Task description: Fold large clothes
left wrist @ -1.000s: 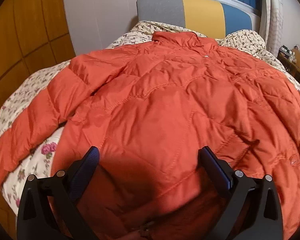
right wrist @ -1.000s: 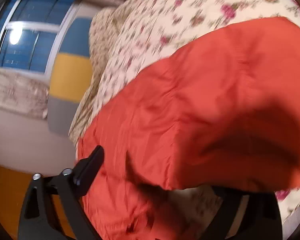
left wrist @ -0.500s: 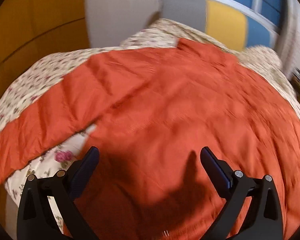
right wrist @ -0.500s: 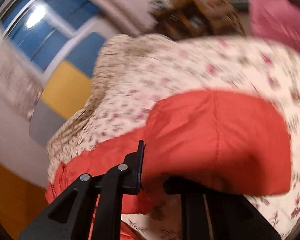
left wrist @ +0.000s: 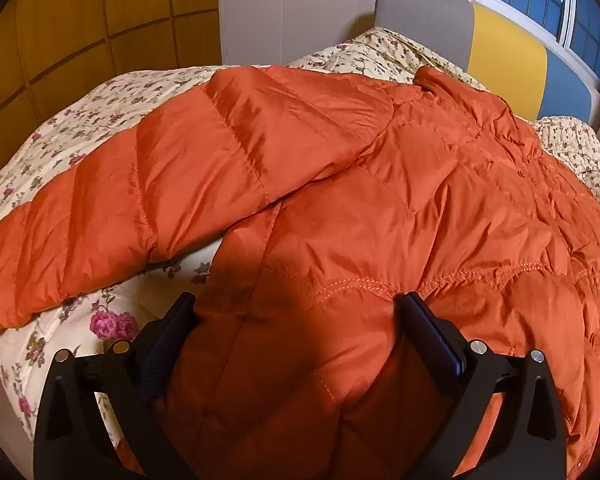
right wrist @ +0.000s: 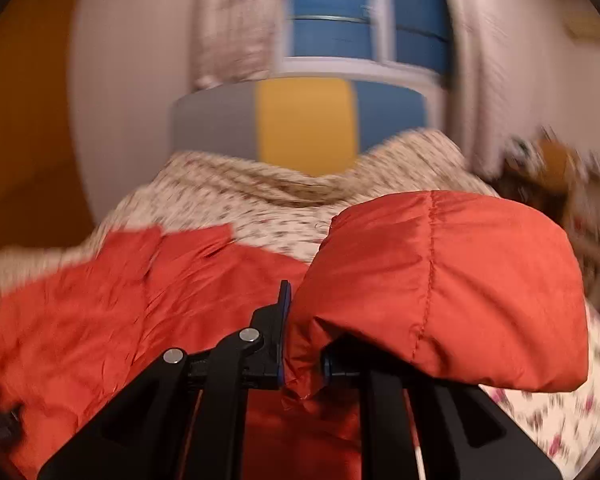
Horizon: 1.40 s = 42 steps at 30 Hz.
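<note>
We see the right gripper (right wrist: 304, 360) clenched on the jacket's (left wrist: 380, 208) sleeve (right wrist: 440, 292), the left gripper's (left wrist: 296, 320) jaws released above its hem.

Bedroom, seemingly: floral bedspread (left wrist: 100, 120), headboard (left wrist: 424, 12).

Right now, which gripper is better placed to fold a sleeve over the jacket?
Right. The right gripper is shut on a sleeve end, lifted off the bed. The left gripper hangs open over the jacket, holding nothing.

Each tool (left wrist: 292, 312) (right wrist: 300, 360) has black angular fingers, dark blue pads and silver round screws
</note>
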Each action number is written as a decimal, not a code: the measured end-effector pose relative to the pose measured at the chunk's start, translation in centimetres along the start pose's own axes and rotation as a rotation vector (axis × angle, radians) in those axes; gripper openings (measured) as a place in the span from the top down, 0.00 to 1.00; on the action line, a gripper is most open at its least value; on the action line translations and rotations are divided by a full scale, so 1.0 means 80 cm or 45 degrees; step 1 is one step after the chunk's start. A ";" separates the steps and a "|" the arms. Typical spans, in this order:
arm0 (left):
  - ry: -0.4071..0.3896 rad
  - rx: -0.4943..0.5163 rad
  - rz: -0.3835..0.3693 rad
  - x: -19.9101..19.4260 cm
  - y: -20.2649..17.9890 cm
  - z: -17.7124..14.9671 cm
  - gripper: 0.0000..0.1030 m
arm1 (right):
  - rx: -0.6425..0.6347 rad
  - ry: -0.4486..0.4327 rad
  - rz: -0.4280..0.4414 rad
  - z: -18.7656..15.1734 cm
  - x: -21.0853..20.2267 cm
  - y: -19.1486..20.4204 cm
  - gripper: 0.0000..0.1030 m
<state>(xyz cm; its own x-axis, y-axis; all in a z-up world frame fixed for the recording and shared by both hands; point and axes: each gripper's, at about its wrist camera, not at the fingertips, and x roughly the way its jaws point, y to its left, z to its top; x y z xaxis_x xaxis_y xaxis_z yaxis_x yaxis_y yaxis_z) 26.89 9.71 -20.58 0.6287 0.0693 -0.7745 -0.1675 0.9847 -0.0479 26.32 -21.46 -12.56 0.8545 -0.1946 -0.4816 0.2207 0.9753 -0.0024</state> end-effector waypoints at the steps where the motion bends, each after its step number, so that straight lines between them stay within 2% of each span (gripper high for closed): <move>1: 0.002 -0.003 -0.004 0.000 0.000 -0.001 0.03 | -0.100 -0.008 0.011 -0.003 0.007 0.025 0.89; 3: 0.002 -0.013 -0.019 0.001 0.002 -0.002 0.03 | -0.289 -0.033 0.027 -0.010 0.021 0.071 0.89; 8: -0.010 -0.025 -0.034 0.001 0.004 -0.003 0.03 | -0.635 -0.096 0.046 -0.052 0.043 0.148 0.89; 11: -0.015 -0.030 -0.039 0.001 0.004 -0.003 0.03 | -0.759 -0.108 0.059 -0.079 0.055 0.174 0.89; 17: -0.021 -0.035 -0.044 0.001 0.005 -0.004 0.03 | -1.011 -0.137 0.157 -0.123 0.069 0.214 0.88; 19: -0.024 -0.036 -0.046 0.000 0.005 -0.005 0.03 | -1.161 -0.135 0.145 -0.144 0.079 0.236 0.85; 21: -0.025 -0.036 -0.046 0.000 0.005 -0.005 0.03 | -1.239 -0.137 0.115 -0.155 0.088 0.244 0.85; 23: -0.025 -0.037 -0.048 -0.001 0.006 -0.006 0.03 | -1.241 -0.139 0.106 -0.154 0.095 0.241 0.84; 26: -0.017 -0.031 -0.042 -0.001 0.004 -0.005 0.03 | -1.238 -0.167 0.078 -0.151 0.102 0.234 0.75; 28: 0.000 -0.027 -0.048 -0.003 0.004 -0.003 0.03 | -1.216 -0.194 0.083 -0.146 0.098 0.224 0.58; 29: 0.014 -0.023 -0.061 -0.007 0.004 -0.001 0.03 | -1.189 -0.215 0.095 -0.140 0.093 0.216 0.41; 30: 0.025 -0.020 -0.083 -0.014 0.003 0.003 0.03 | -1.141 -0.242 0.122 -0.130 0.086 0.202 0.29; 32: -0.006 -0.029 -0.129 -0.032 0.003 0.010 0.03 | -1.068 -0.291 0.154 -0.115 0.068 0.174 0.26; 35: -0.108 -0.135 -0.202 -0.062 0.004 0.031 0.03 | -0.990 -0.321 0.145 -0.094 0.039 0.145 0.21; 37: -0.137 -0.224 -0.311 -0.068 0.000 0.050 0.03 | -0.914 -0.312 0.136 -0.086 0.025 0.131 0.19; 39: -0.138 -0.232 -0.385 -0.063 -0.016 0.067 0.03 | -0.805 -0.257 0.140 -0.074 0.024 0.108 0.16; 42: -0.132 -0.134 -0.375 -0.036 -0.062 0.092 0.03 | -0.575 -0.069 0.159 -0.072 0.036 0.072 0.17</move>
<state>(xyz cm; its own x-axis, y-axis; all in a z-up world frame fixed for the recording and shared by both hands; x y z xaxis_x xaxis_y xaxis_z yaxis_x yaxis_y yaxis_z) 31.49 5.80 -13.45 0.7347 -0.1949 -0.6498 -0.0414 0.9432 -0.3297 27.36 -15.83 -19.01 0.8873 -0.0662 -0.4564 -0.1017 0.9372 -0.3337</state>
